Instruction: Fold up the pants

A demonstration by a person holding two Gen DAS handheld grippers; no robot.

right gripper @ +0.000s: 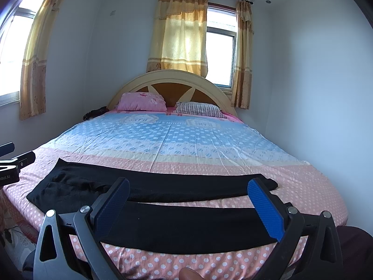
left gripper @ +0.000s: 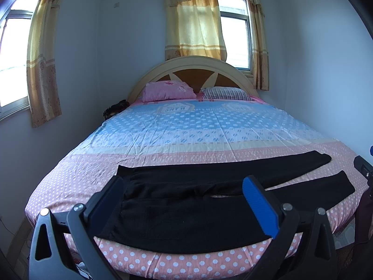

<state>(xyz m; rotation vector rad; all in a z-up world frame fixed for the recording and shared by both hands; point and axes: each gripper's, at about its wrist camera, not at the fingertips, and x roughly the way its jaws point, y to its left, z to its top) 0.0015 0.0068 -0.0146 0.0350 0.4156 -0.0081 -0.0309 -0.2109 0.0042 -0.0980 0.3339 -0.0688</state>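
Black pants (left gripper: 186,210) lie flat across the foot of the bed, waist to the left, both legs running right and slightly spread. In the left wrist view my left gripper (left gripper: 184,186) hangs open above the waist and hip area, nothing between its blue pads. In the right wrist view the pants (right gripper: 186,228) show as two leg strips; my right gripper (right gripper: 188,186) is open over the near leg, empty. The left gripper's body (right gripper: 9,163) shows at that view's left edge, and the right gripper's body (left gripper: 363,168) at the left wrist view's right edge.
The bed sheet (left gripper: 186,128) is pink with white dots near me, blue farther away. A pink pillow (left gripper: 167,91) and a striped pillow (left gripper: 226,93) lie by the headboard. A dark object (left gripper: 116,108) sits at the bed's far left. Walls stand close on both sides.
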